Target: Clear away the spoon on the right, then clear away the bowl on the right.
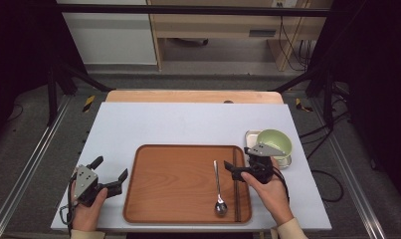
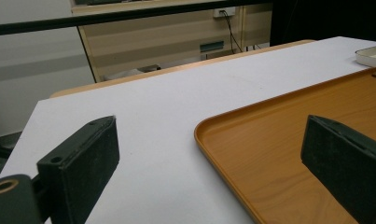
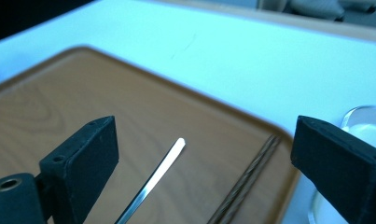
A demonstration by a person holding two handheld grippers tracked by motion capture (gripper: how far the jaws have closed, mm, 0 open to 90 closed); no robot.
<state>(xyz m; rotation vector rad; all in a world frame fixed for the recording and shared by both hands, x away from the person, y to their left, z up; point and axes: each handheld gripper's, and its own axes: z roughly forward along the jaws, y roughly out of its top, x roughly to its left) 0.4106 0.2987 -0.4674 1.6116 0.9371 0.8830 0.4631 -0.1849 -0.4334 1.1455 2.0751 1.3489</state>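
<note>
brown tray (image 1: pixel 178 184), green bowl (image 1: pixel 275 141)

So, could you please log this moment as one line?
right claw: open over metal spoon and dark chopsticks | brown wooden tray | left claw: open

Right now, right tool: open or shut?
Open. The right tool hovers over the tray with its jaws wide apart; in the right gripper view the spoon handle and chopsticks lie between them, ungripped.

No text, label or number can be read anywhere.
</note>
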